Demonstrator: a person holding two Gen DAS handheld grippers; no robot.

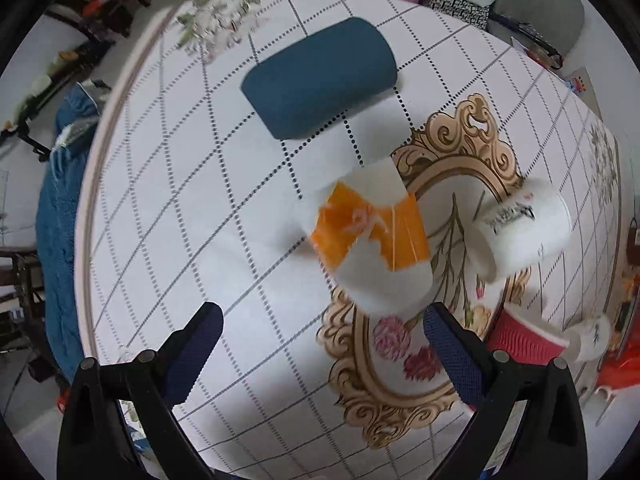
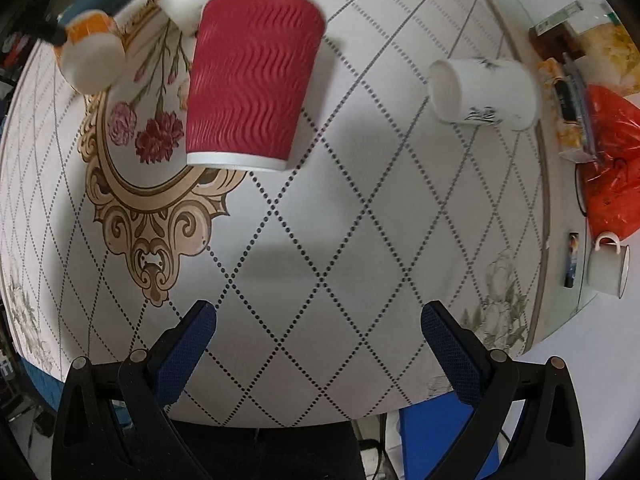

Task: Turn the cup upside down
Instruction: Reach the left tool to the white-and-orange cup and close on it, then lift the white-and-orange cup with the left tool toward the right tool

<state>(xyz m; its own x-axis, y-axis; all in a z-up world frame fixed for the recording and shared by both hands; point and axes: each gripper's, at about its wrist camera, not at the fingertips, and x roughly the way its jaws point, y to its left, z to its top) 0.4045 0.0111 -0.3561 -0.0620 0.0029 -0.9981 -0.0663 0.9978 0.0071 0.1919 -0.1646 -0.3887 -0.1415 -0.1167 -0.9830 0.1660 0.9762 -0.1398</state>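
Note:
A white and orange paper cup stands on the patterned tablecloth, just ahead of my left gripper, which is open and empty; it also shows in the right wrist view at far left. A red ribbed paper cup stands with its wide end toward the camera, well ahead of my open, empty right gripper; it also shows in the left wrist view. A white cup with black print lies on its side to the right. Another white cup lies tilted beyond.
A dark teal cushion-like block lies at the far side. A white mug, an orange plastic bag and packets crowd the right edge. The table's front edge is close below my right gripper.

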